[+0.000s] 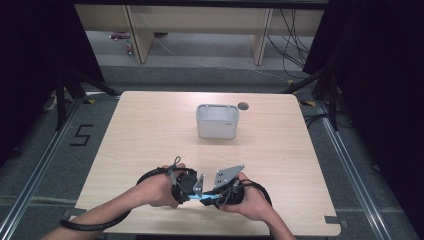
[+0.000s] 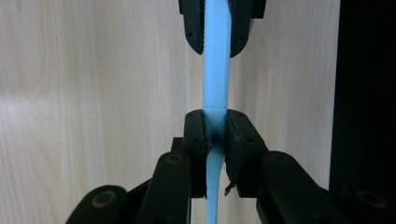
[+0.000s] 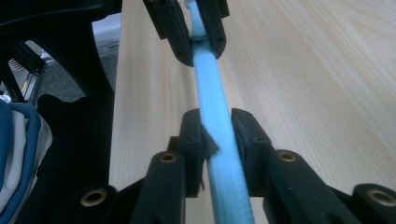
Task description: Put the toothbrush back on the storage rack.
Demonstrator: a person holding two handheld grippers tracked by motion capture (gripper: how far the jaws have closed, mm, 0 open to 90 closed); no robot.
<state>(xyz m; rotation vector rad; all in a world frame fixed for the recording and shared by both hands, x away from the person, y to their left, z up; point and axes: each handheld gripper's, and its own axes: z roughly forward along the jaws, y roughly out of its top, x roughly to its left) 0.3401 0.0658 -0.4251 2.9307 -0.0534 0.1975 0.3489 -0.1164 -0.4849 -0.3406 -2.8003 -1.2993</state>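
A slim light blue ridged plastic stick [image 1: 205,198] is held level just above the table's front edge, clamped at both ends. My left gripper [image 2: 215,127] is shut on its thin curved end, where the stick [image 2: 216,74] runs straight ahead to the right gripper [image 2: 217,28]. My right gripper [image 3: 217,128] is shut on the thicker ridged part of the stick [image 3: 210,81], with the left gripper [image 3: 196,32] gripping it farther off. In the high view the left gripper [image 1: 196,191] and right gripper [image 1: 214,196] face each other, tips close together.
A grey rectangular bin [image 1: 217,121] stands upright at the middle back of the light wooden table [image 1: 150,130]. A small dark round hole [image 1: 243,105] lies just behind it. The table's front edge is directly under the hands.
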